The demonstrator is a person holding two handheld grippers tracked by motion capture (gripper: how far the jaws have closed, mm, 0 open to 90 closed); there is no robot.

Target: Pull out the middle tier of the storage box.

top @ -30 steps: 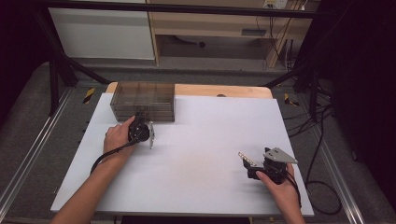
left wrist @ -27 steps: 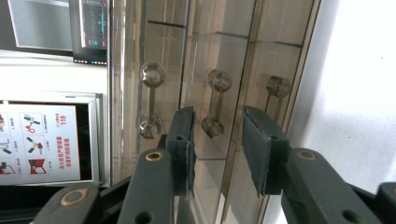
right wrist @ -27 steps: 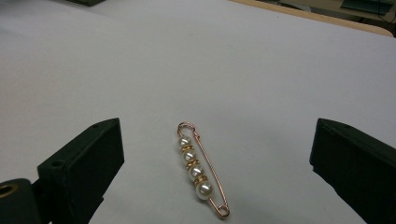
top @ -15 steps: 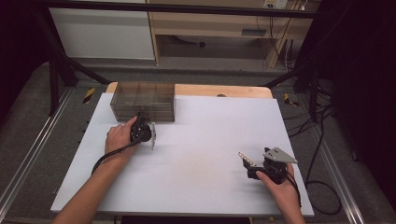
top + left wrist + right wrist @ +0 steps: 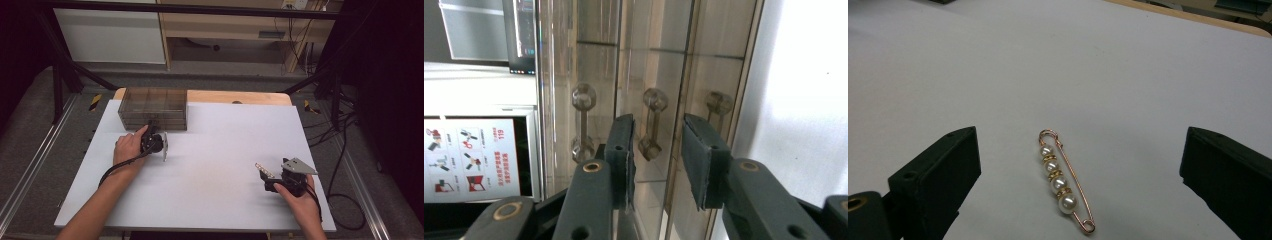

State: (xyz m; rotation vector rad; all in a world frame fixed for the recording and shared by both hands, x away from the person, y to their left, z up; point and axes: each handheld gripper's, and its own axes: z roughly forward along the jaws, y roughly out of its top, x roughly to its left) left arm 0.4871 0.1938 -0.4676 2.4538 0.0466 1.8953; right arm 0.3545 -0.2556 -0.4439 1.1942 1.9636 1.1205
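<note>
White tabletop (image 5: 215, 150): left gripper (image 5: 656, 150), jaws half-closed, straddles the clear drawer box's (image 5: 152, 107) middle handle (image 5: 651, 125) untouched — slick, rigid, pinch mid-bar; right gripper (image 5: 1080, 175) wide open over pearl pin (image 5: 1063, 185).

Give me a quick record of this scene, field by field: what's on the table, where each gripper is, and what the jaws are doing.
surface: white table
drawer box: smoky clear drawer box at the far left of the table
handles: three clear drawer handles; the middle handle lies between the left jaws
left gripper: left gripper at the box front, jaws just closing, pads not yet pressing
pin: gold pearl brooch pin flat on the table
right gripper: right gripper wide open, straddling the pin
</note>
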